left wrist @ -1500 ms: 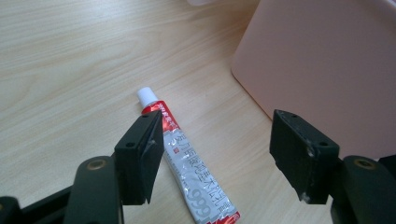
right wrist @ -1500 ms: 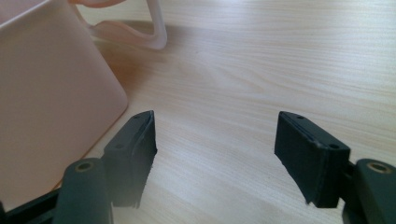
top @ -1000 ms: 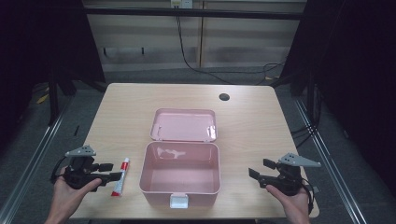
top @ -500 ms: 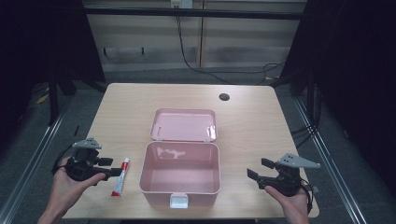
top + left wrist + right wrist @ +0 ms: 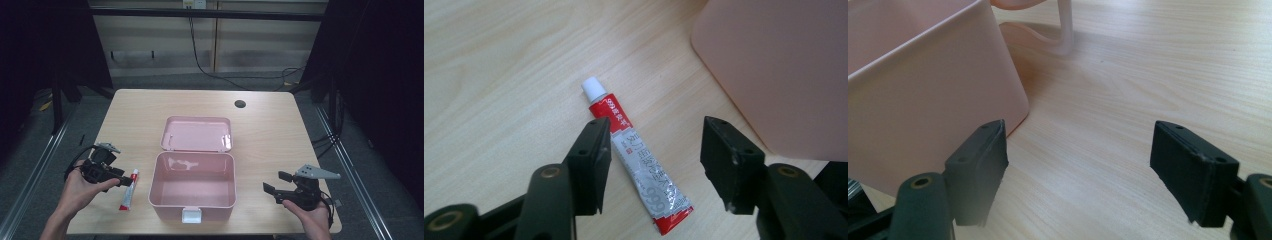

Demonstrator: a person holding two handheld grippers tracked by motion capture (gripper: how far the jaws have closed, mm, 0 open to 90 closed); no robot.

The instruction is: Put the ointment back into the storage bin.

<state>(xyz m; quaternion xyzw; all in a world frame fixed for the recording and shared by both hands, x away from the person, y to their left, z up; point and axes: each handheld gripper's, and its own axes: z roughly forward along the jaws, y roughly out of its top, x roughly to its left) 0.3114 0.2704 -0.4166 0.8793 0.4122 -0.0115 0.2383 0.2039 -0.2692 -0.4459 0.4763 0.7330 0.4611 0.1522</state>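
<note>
A red and silver tube (image 5: 127,194) (image 5: 638,153) with a white cap lies on the wooden table, just left of the open pink box (image 5: 193,206). My left gripper (image 5: 121,180) (image 5: 655,165) hovers over the tube, open, one jaw on each side of its body, not touching it. The box (image 5: 784,65) (image 5: 908,95) has its lid (image 5: 197,133) folded back flat behind it, and its inside looks bare. My right gripper (image 5: 276,183) (image 5: 1079,170) stands open to the right of the box, nothing between its jaws.
A round dark hole (image 5: 240,104) marks the table's far right part. The table's front edge runs close under both hands. Bare wood (image 5: 280,145) lies right of the box and behind it. A white latch (image 5: 191,216) sits on the box's front wall.
My left gripper has tilted and shifted slightly up and towards the tube, coming over it. The right gripper has drifted a little lower and stays open.
</note>
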